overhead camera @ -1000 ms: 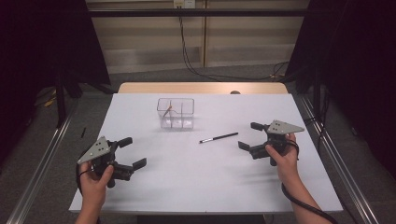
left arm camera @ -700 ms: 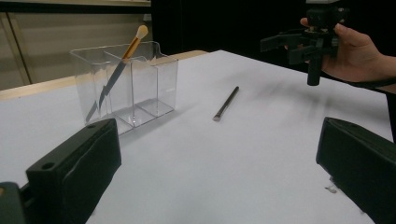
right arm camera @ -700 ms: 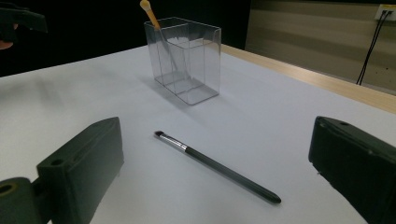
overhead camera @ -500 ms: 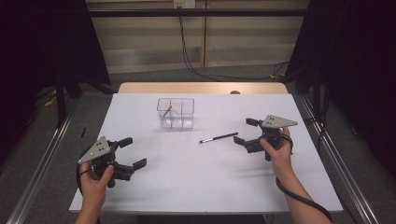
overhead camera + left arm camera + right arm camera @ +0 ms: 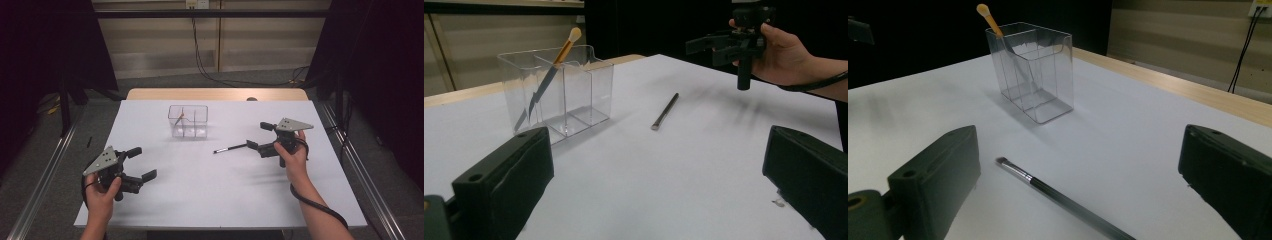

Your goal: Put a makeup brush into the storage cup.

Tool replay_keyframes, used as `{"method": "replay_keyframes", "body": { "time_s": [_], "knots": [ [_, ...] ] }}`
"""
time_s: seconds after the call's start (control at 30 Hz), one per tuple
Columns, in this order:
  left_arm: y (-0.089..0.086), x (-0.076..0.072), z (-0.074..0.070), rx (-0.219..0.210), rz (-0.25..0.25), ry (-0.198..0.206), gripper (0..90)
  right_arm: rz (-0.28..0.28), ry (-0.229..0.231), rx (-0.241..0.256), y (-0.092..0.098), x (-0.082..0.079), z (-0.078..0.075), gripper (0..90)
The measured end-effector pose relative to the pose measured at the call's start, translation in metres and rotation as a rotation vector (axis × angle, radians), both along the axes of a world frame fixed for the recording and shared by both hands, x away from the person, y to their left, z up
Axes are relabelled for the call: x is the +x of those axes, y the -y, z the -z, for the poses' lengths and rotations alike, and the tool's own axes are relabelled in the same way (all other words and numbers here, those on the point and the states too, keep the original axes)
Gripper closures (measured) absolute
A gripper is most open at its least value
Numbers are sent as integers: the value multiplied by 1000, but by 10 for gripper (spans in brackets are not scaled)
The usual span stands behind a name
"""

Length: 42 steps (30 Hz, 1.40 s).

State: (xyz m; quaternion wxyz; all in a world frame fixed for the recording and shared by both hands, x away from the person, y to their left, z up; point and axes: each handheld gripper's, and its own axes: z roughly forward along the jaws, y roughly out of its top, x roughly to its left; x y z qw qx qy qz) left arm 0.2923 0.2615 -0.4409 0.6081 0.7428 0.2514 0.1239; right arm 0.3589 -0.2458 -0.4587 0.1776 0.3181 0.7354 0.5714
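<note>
Reach step: the right hand-held gripper [image 5: 256,136], jaws spread, hovers at the right of the high view, just beside the black brush [image 5: 230,148] lying flat on the white worktop [image 5: 210,200]. The brush's long axis runs left–right, tip toward the clear box [image 5: 188,121]. Next move, likely: lower and pinch its handle. The left hand-held gripper [image 5: 142,163], lower left, is spread and idle.

Brush [image 5: 229,148] on table [image 5: 200,200], right of organizer [image 5: 188,121].
</note>
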Motion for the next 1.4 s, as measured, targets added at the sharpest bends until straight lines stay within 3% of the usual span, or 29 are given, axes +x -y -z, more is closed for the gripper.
{"method": "replay_keyframes", "body": {
  "time_s": [0.87, 1.13, 1.4],
  "knots": [
    [3, -1, 1, 5, 14, 1, 0, 9, -51, -6, -7, 28, 9, 28],
    [3, 0, 1, 6, 16, -3, 0, -18, -77, -62, -11, 33, 6, 27],
    [2, 0, 1, 10, 21, -4, 0, -38, -135, -120, -14, 39, 4, 26]
  ]
}}
